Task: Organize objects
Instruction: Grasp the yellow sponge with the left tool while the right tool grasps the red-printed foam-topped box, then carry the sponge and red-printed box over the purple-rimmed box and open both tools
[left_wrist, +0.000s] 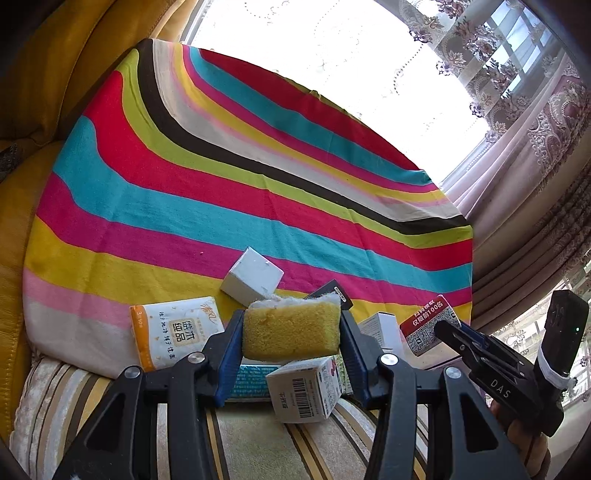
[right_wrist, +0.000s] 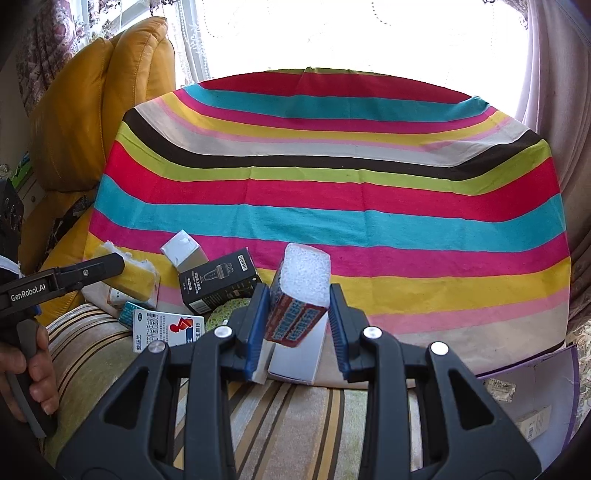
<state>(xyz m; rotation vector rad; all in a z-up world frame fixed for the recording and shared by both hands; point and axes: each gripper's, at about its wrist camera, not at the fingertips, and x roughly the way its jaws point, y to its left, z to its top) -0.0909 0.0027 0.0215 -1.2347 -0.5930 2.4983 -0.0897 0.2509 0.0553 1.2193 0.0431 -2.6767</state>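
Note:
A yellow sponge (left_wrist: 291, 328) with a white backing is lifted off the pile, and my left gripper (left_wrist: 291, 334) is shut on its two ends. In the right wrist view that sponge (right_wrist: 135, 275) shows at the left behind the left gripper (right_wrist: 116, 263). A red printed box (right_wrist: 301, 302) with a white foam-like top hangs tilted, with my right gripper (right_wrist: 297, 314) shut on its sides. From the left wrist view the red box (left_wrist: 424, 325) sits at the right gripper (left_wrist: 448, 332) tip, near the right edge.
Below lie a tissue pack (left_wrist: 173, 332), a white box (left_wrist: 253, 277), a black box (right_wrist: 218, 280), a barcode medicine box (left_wrist: 306, 387) and a teal box (left_wrist: 255, 380). A striped cloth (right_wrist: 332, 184) covers the surface behind. A yellow sofa (right_wrist: 92, 110) stands left, a purple folder (right_wrist: 535, 384) right.

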